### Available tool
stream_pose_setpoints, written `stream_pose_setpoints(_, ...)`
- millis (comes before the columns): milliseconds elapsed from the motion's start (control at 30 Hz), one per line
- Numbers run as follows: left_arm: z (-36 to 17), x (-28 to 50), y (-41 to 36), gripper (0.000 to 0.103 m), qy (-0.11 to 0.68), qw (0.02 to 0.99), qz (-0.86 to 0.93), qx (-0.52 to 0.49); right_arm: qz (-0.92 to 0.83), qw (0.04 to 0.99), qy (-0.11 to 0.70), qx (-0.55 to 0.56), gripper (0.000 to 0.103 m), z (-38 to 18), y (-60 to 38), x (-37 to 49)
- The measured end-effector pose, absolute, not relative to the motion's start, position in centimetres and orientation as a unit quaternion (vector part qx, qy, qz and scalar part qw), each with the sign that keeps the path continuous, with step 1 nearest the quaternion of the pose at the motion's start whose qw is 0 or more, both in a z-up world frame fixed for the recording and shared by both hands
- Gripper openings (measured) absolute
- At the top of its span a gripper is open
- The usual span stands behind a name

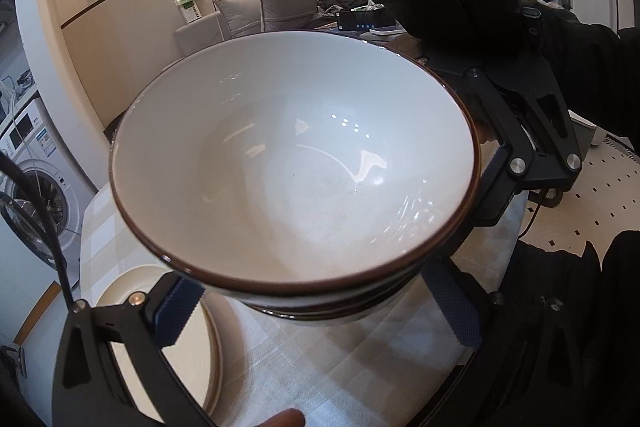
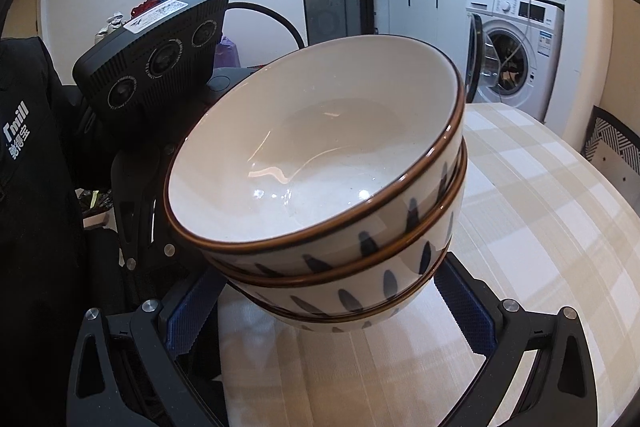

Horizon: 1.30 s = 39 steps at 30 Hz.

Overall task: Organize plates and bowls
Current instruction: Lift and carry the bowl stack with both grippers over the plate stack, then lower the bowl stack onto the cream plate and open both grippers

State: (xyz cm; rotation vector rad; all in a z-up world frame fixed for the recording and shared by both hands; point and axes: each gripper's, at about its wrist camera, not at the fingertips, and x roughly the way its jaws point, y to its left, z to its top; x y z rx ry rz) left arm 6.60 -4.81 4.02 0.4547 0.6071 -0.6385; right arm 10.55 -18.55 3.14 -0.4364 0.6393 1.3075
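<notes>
Right wrist: glossy round bowls nested; jaws seemingly flanking.

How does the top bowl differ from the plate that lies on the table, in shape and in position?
The top bowl is deep, with a dark brown rim; the plate is flat and shallow, with a pale rim. The top bowl sits nested on other bowls, between the fingers of both grippers; the plate lies alone on the checked tablecloth, beside the stack and partly behind the left gripper. Both are pale inside and empty.
</notes>
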Motion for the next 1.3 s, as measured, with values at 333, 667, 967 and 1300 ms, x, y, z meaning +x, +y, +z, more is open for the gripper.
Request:
stream_pose_setpoints(333,4.2,5.3,0.6,0.103,0.291,0.892,-0.274,0.211,0.611,0.710,0.278,-0.212,0.103,3.9,-12.7,10.5)
stream_pose_setpoints(667,4.1,4.8,6.3,0.103,0.301,0.901,-0.240,0.201,0.631,0.692,0.268,-0.223,0.103,4.0,-6.5,11.0)
stream_pose_setpoints(967,3.1,5.6,9.7,0.103,0.321,0.899,-0.213,0.209,0.645,0.677,0.269,-0.231,0.103,3.0,-1.6,12.1)
stream_pose_setpoints(1300,1.9,8.4,11.8,0.103,0.340,0.895,-0.202,0.205,0.650,0.667,0.278,-0.235,0.103,2.0,1.2,13.9)
